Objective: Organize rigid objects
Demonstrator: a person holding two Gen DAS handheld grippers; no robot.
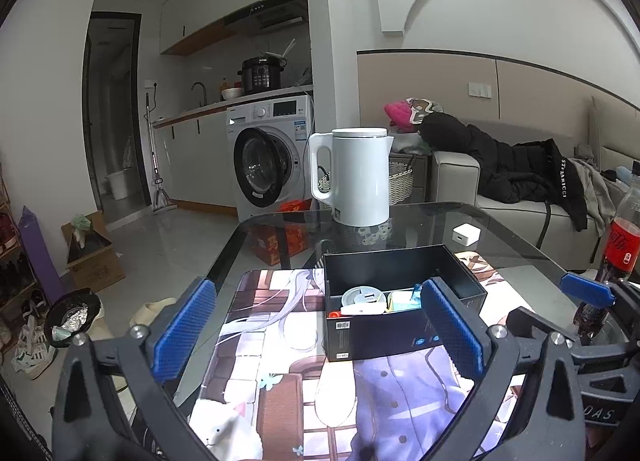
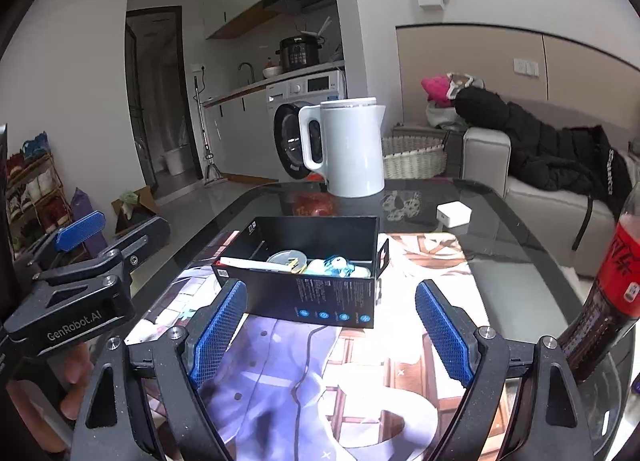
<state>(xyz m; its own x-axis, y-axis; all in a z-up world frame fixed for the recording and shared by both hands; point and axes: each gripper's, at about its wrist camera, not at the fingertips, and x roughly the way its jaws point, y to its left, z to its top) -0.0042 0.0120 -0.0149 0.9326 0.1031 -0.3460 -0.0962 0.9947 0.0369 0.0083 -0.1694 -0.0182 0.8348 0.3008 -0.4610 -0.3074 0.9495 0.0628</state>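
A black open box [image 1: 400, 325] [image 2: 320, 293] stands on a printed mat [image 1: 288, 381] [image 2: 360, 373] on the glass table. Inside lie a grey round lid [image 1: 362, 295] [image 2: 286, 257], a white flat item [image 2: 252, 263] and a blue-and-white item [image 2: 336, 263]. My left gripper [image 1: 316, 325] is open and empty, just in front of the box, its right pad beside the box's right wall. My right gripper [image 2: 330, 335] is open and empty, close before the box's front wall. The left gripper also shows at the left of the right wrist view [image 2: 80, 237].
A white kettle [image 1: 356, 177] [image 2: 348, 145] stands at the table's far edge. A small white charger cube [image 1: 466, 235] [image 2: 454, 215] lies behind the box. A cola bottle [image 1: 616, 253] [image 2: 604, 301] stands at the right. A sofa and a washing machine lie beyond.
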